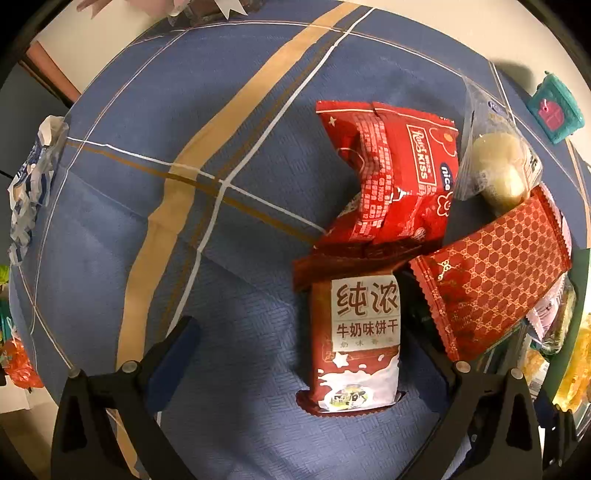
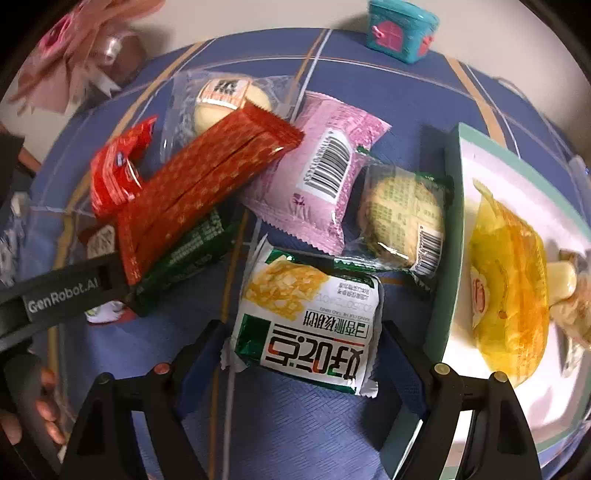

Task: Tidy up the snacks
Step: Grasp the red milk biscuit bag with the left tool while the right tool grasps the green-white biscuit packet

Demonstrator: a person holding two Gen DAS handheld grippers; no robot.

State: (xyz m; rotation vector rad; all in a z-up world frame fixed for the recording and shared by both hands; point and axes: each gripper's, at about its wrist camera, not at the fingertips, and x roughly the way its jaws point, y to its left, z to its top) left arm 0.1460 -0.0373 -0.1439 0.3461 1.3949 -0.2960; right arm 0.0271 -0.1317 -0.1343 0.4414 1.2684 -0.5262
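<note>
My left gripper (image 1: 301, 325) points straight down and is open. A red-brown milk biscuit packet (image 1: 354, 343) lies on the blue checked cloth (image 1: 221, 240) between its fingers, nearer the right one. In the right wrist view my right gripper (image 2: 303, 328) straddles a white and green snack packet (image 2: 310, 325) that rests flat on the cloth. Its pads touch both crimped ends of the packet. A white tray with a green rim (image 2: 452, 221) stands just right of it and holds a yellow packet (image 2: 509, 295).
More snacks are piled beyond: a red packet (image 2: 118, 173), a red and gold patterned one (image 2: 207, 188), a pink one (image 2: 321, 173), a clear bun bag (image 2: 221, 99), a round cake (image 2: 402, 214). A teal toy house (image 2: 400, 31) sits at the far edge.
</note>
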